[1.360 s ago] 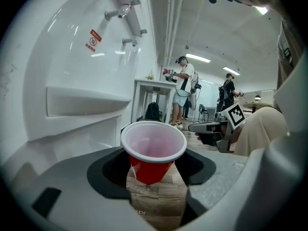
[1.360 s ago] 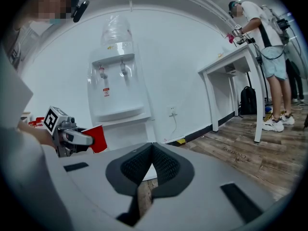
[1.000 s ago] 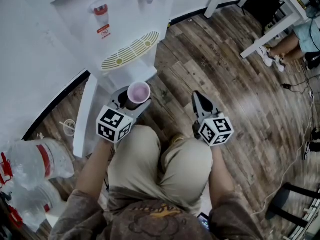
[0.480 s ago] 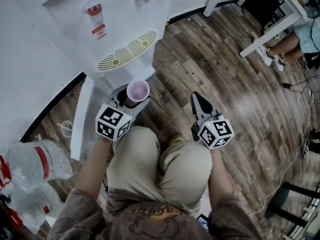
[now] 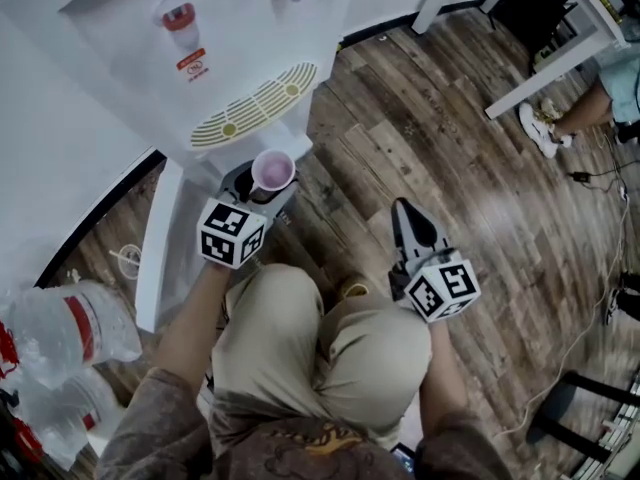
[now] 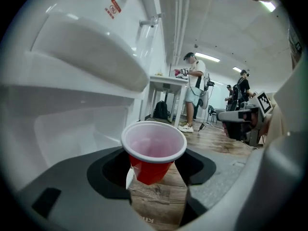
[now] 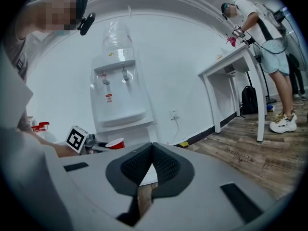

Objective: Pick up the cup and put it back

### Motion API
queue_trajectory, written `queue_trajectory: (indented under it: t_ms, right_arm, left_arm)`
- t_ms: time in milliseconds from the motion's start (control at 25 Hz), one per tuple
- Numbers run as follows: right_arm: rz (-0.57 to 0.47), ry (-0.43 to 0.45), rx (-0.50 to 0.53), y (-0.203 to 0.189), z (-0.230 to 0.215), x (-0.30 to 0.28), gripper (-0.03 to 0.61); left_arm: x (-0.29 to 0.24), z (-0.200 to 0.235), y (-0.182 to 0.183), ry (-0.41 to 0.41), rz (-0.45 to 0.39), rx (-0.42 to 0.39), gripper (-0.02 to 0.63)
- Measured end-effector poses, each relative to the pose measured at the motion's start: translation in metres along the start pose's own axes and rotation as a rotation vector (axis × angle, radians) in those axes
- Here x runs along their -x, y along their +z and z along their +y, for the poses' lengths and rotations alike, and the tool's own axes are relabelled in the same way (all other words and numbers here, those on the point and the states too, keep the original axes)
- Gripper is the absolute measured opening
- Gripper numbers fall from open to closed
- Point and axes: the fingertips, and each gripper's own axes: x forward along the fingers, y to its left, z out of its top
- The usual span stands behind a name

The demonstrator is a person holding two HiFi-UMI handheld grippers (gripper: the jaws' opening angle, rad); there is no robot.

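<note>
Left claw (image 6: 155,179) clamps low on the red cup (image 6: 153,148) (light, thin-walled, probably crushable: squeeze gently); right claw (image 7: 144,173) closed, empty.

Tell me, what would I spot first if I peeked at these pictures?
The red cup with its pale inside, held up in the left gripper's jaws close in front of the white water dispenser. Next, the right gripper, jaws together and empty, hangs over the wooden floor beside the person's knees.
</note>
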Motion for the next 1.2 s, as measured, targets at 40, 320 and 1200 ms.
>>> queue_trajectory:
  t_ms: [40, 320, 1200]
  right_arm:
    - [-0.004, 0.001, -0.002, 0.001, 0.000, 0.001, 0.002]
    - [-0.002, 0.014, 0.003, 0.001, 0.003, 0.017, 0.002]
    - [-0.011, 0.065, 0.013, 0.003, 0.014, 0.024, 0.002]
  left_arm:
    - [-0.005, 0.005, -0.003, 0.011, -0.001, 0.008, 0.282]
    - [-0.042, 0.041, -0.023, 0.101, -0.003, 0.013, 0.282]
    - [-0.131, 0.163, -0.096, 0.312, 0.028, 0.063, 0.282]
